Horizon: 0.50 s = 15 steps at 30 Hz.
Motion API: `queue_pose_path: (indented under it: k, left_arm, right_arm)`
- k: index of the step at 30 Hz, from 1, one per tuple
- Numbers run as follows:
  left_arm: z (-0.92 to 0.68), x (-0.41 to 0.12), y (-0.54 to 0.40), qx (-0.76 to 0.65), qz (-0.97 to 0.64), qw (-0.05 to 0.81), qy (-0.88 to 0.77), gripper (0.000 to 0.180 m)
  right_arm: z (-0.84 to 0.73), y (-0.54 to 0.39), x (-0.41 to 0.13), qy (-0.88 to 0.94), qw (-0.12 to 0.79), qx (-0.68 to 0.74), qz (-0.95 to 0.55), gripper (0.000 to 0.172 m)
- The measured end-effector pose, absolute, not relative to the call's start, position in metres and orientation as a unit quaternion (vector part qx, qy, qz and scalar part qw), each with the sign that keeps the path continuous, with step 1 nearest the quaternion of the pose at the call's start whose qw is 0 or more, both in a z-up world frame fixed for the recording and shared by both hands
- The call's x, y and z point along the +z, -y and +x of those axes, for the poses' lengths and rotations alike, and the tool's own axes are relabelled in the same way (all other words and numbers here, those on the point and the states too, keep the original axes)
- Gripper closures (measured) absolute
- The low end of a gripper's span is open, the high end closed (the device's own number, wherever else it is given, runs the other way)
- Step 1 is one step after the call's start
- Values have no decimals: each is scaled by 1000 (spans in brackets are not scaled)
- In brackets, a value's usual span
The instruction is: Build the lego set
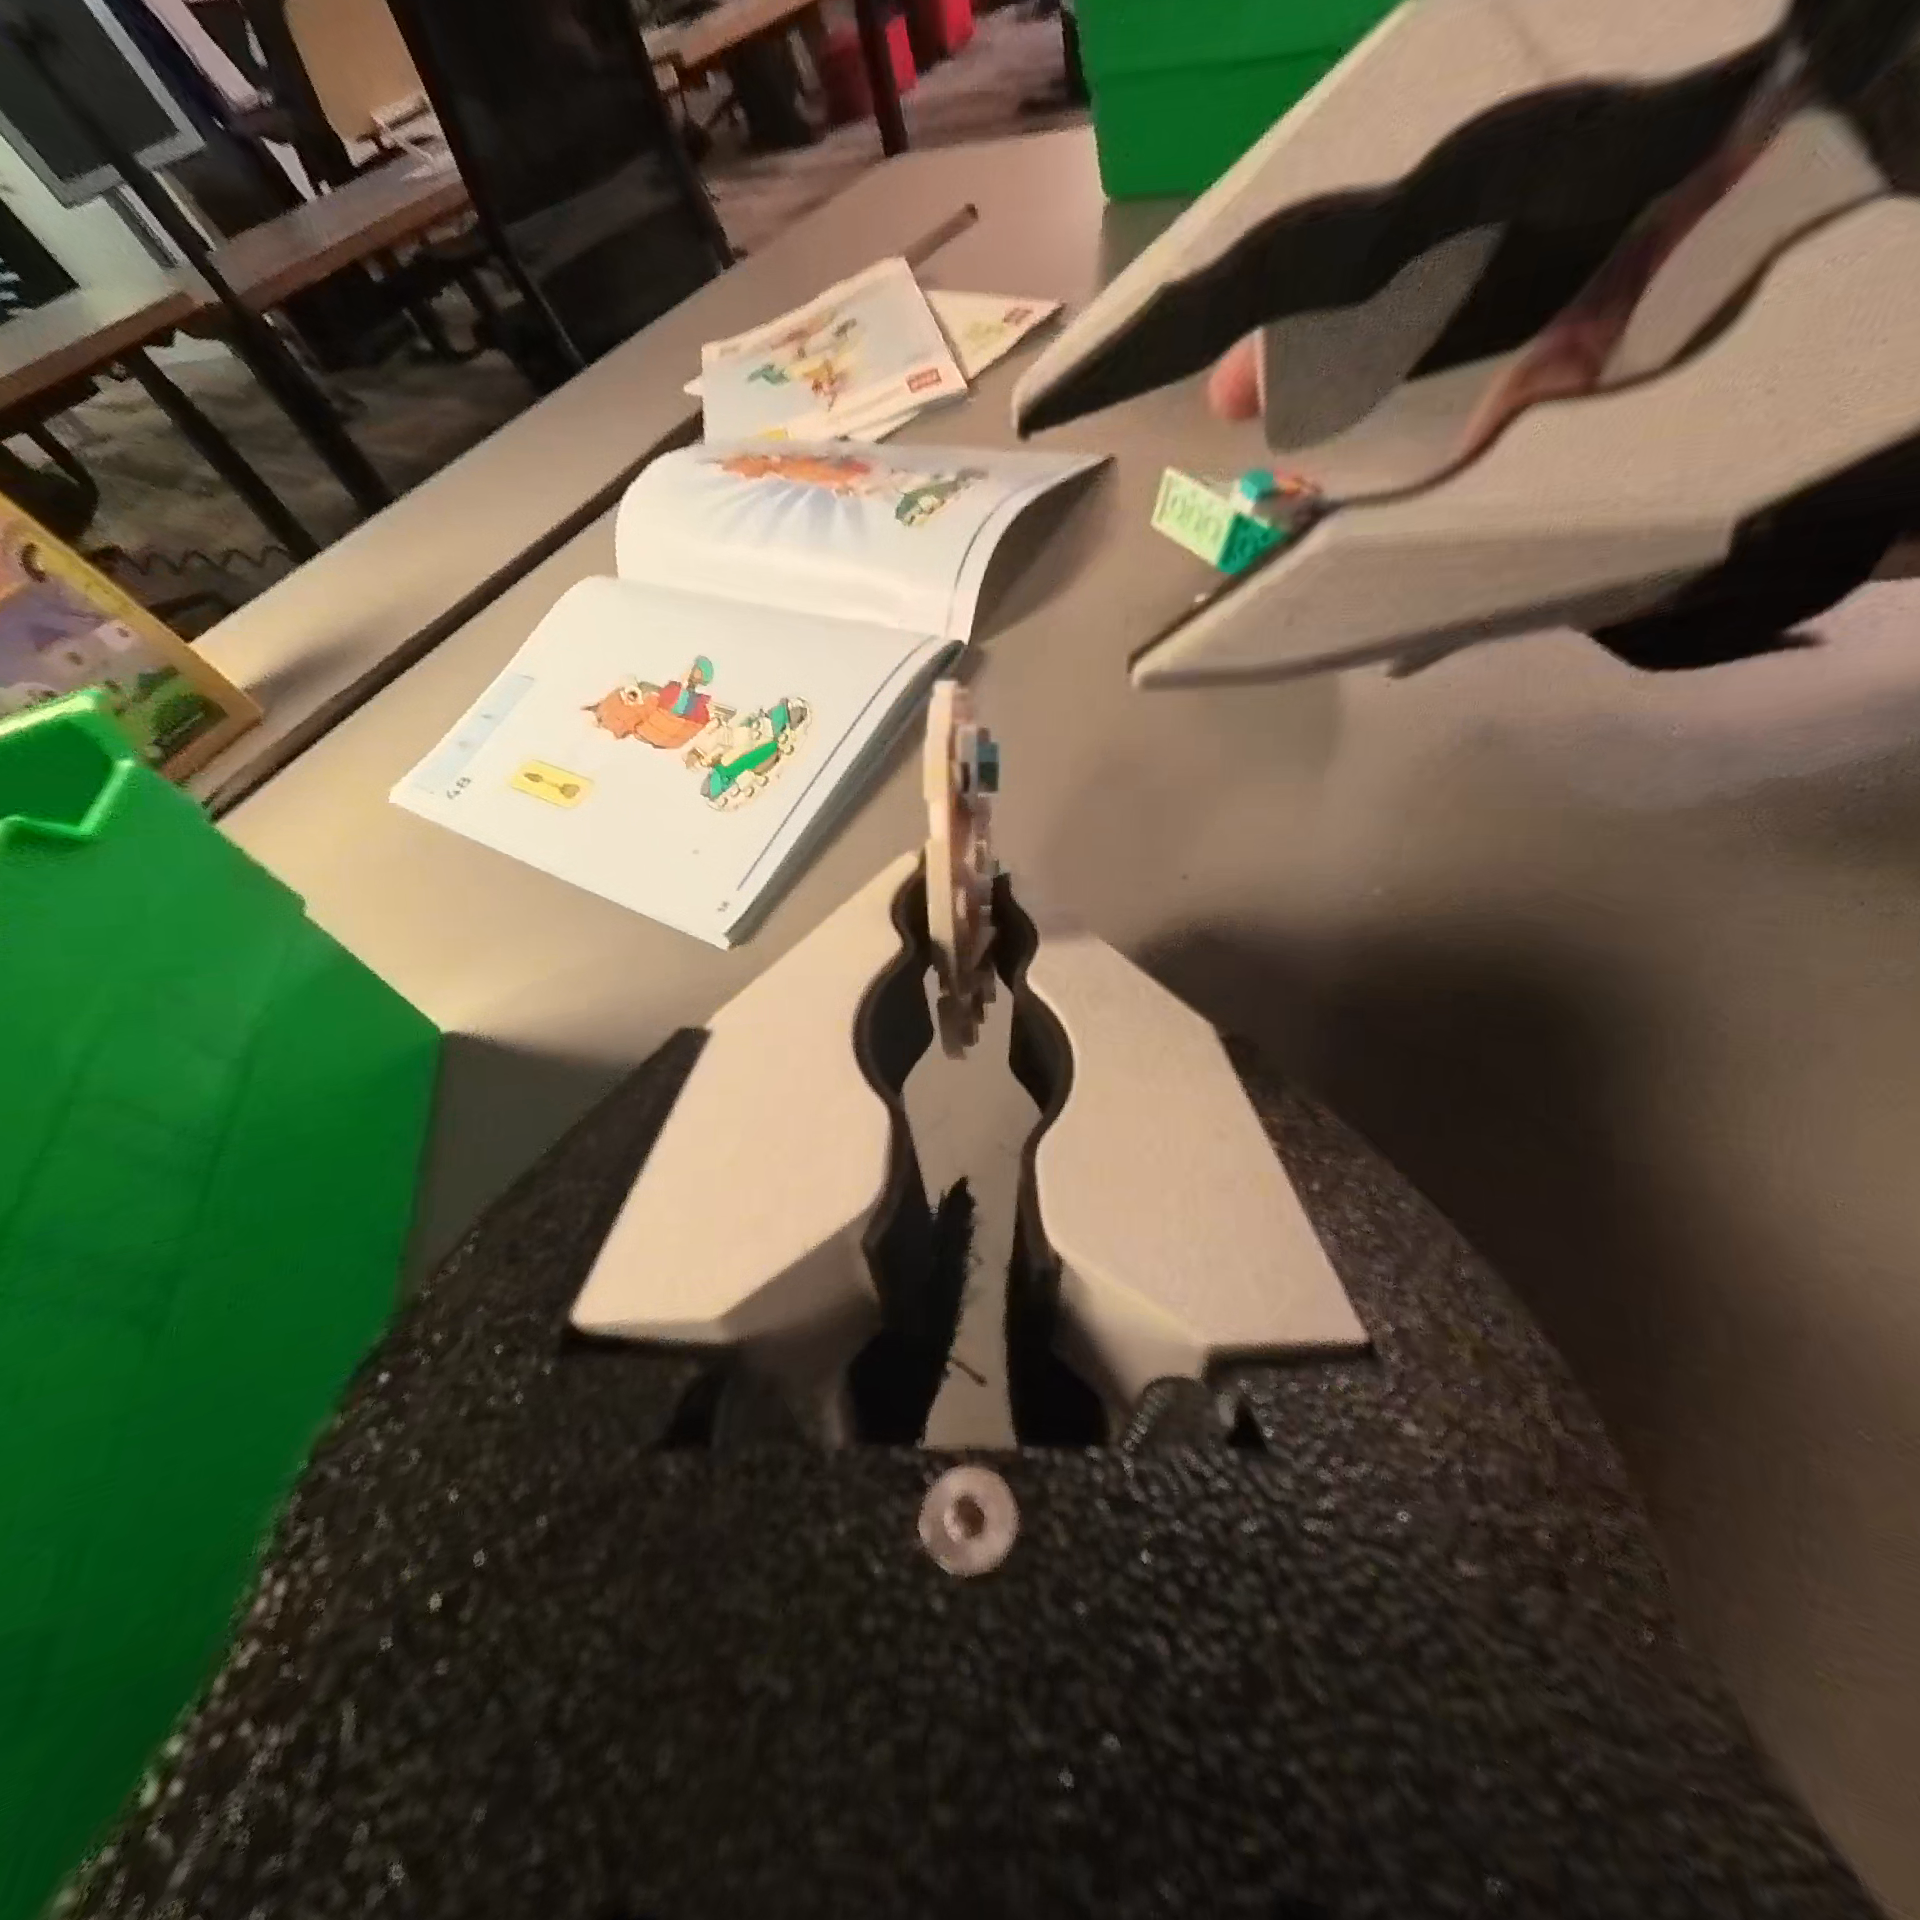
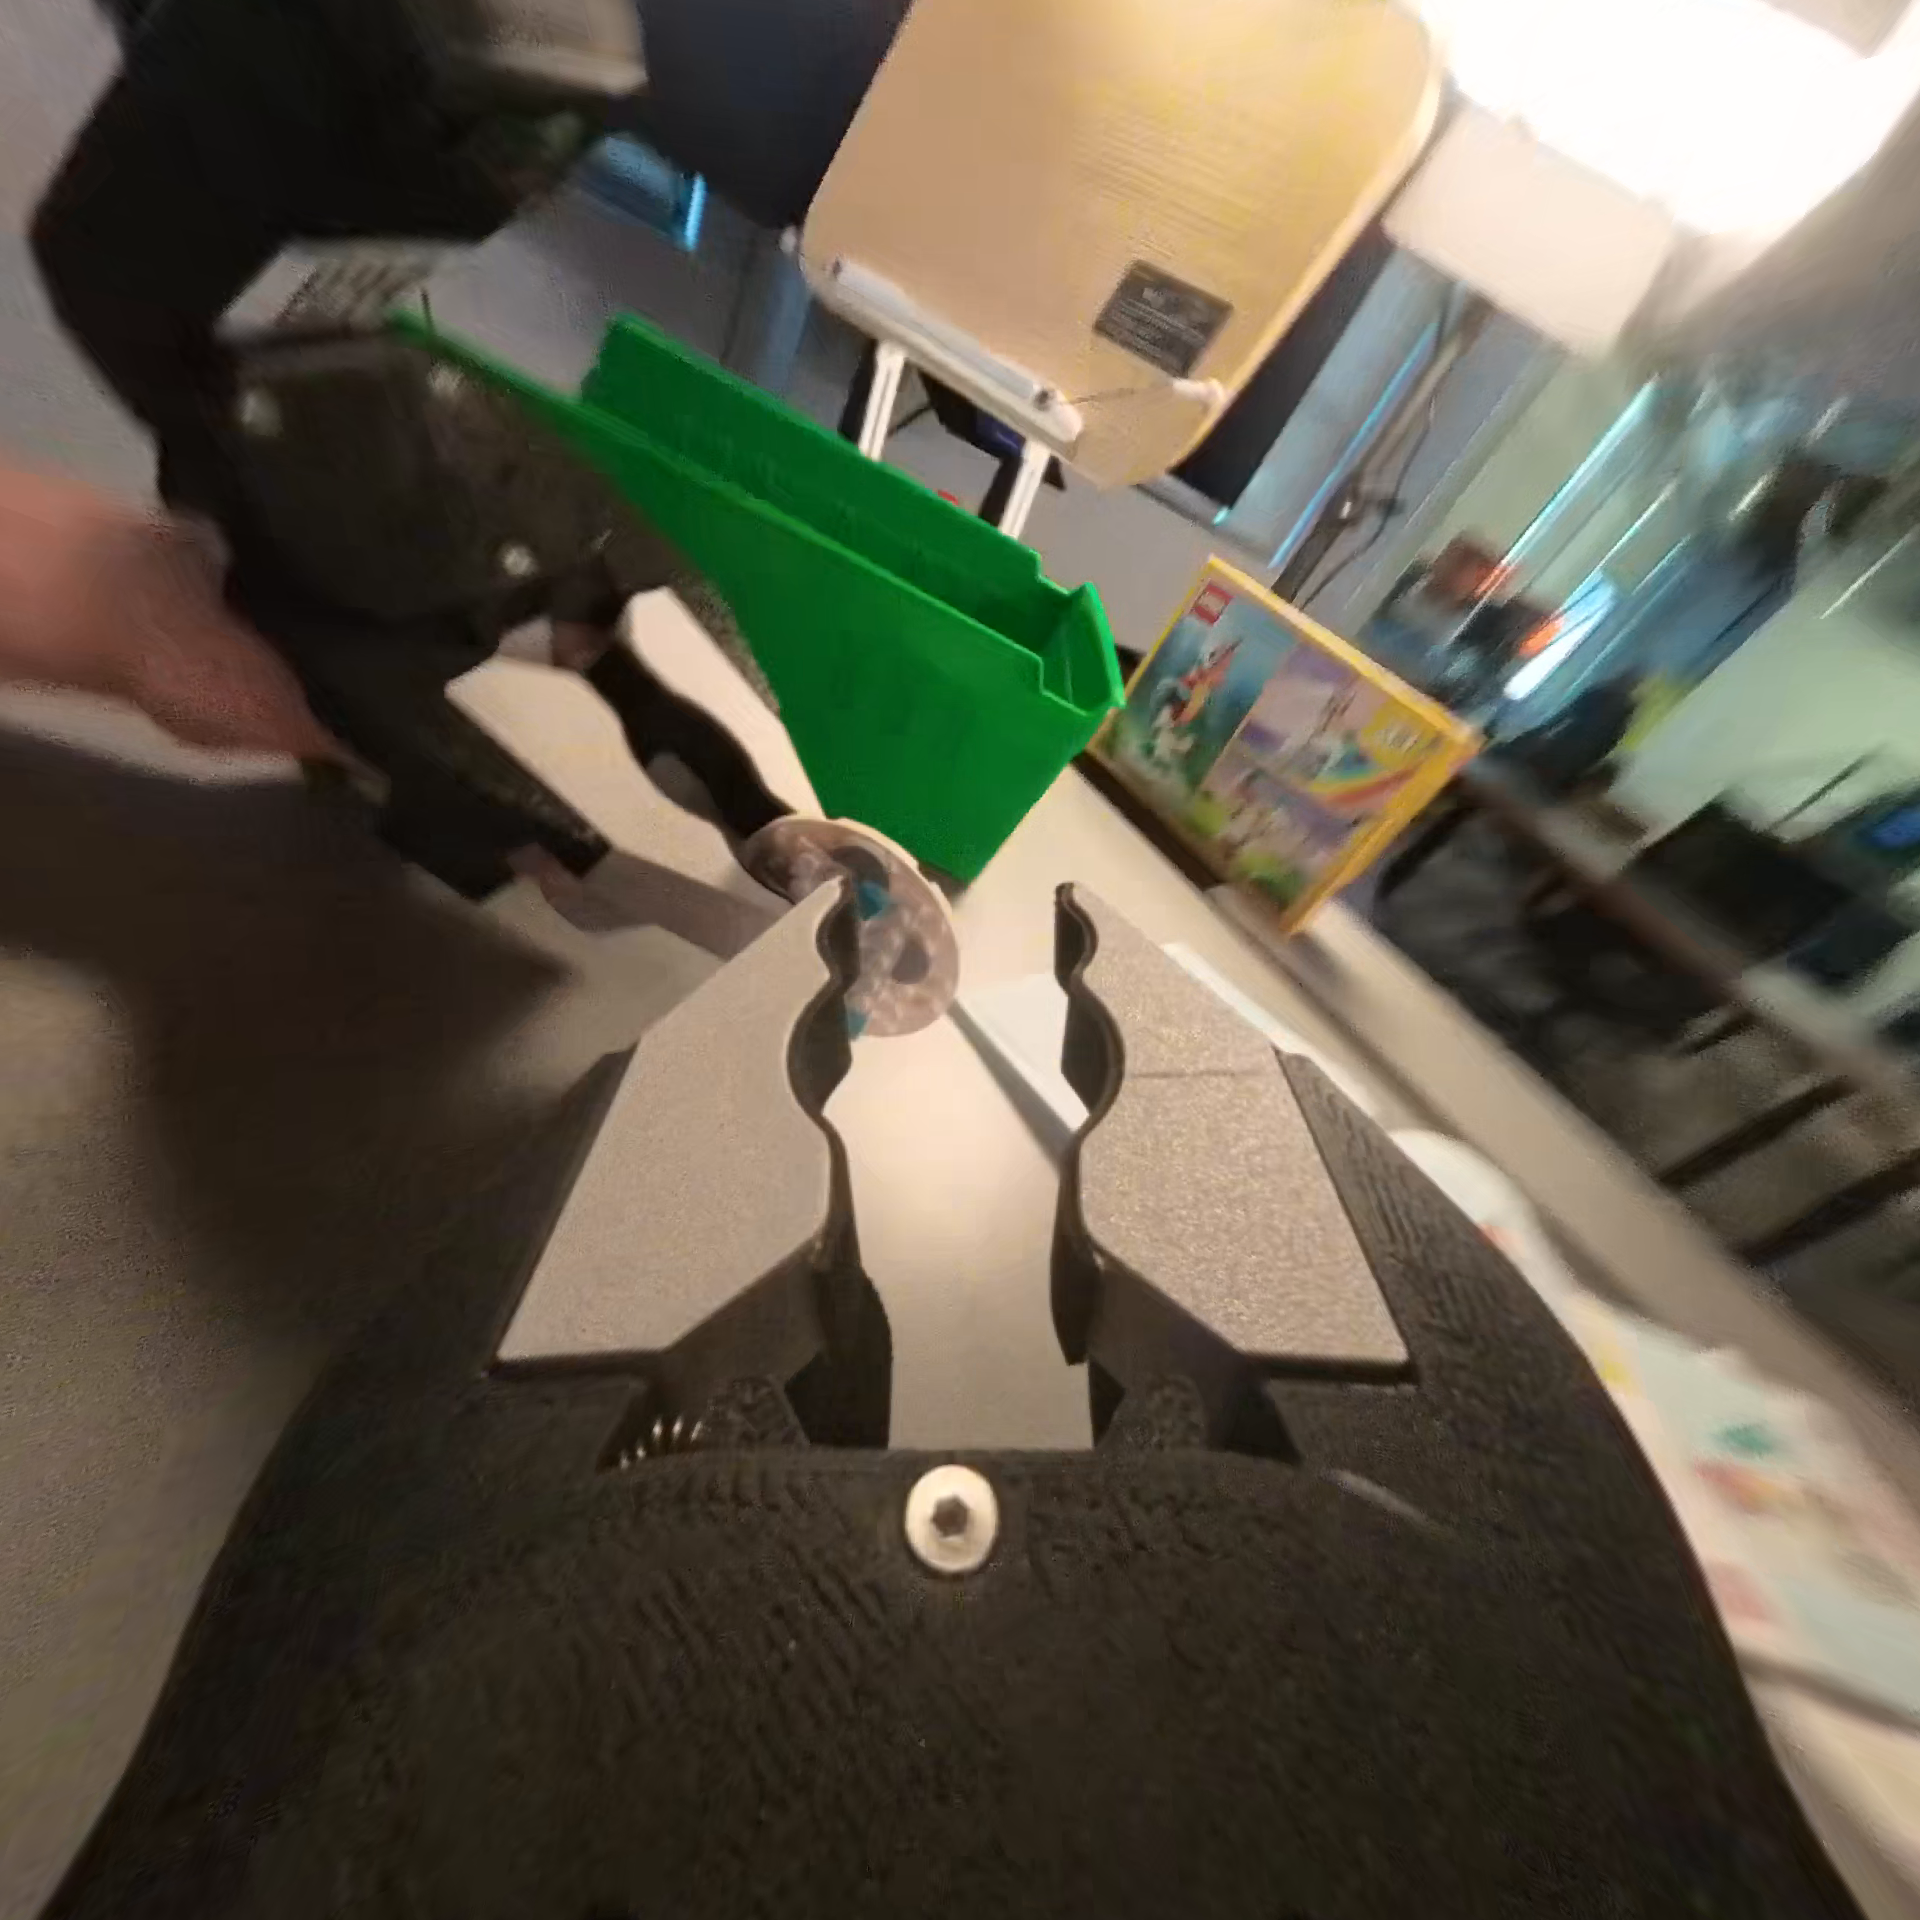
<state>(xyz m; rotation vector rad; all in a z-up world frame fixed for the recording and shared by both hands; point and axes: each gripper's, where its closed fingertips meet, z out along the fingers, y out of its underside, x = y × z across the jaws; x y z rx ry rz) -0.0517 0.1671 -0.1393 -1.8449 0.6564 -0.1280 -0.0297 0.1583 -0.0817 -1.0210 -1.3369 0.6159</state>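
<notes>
Grey tabletop point(image 1: 1351, 831) with an open booklet point(image 1: 727, 665) and green bin point(image 1: 156, 1039). My left gripper point(image 1: 961, 935) clamps a round tan disc point(image 1: 951, 790) upright (edge-on to me). My right gripper point(image 2: 951, 914) hangs unclenched just beside it, near small green bricks point(image 1: 1226, 520).

Blurred hand point(image 2: 114, 634) at left edge; small brick cluster point(image 1: 1236, 514) partly behind far jaws.

dim, warm | motion blur | wide-angle edge distortion | glare top right
</notes>
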Motion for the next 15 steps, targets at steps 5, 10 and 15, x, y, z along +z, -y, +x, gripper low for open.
queue_pose_path:
  k: [5, 10, 15]
  left_arm:
    - [-46, -147, -164, -62, -791, 533, -293, 175]
    - [-40, -152, -160, -65, -795, 516, -312, 175]
    - [-42, -158, -160, -63, -805, 502, -309, 175]
  right_arm:
    - [-39, -146, -99, 663, 662, 91, -337, 144]
    - [-46, -143, -106, 687, 671, 5, -280, 158]
    - [-47, -143, -115, 707, 660, -50, -250, 168]
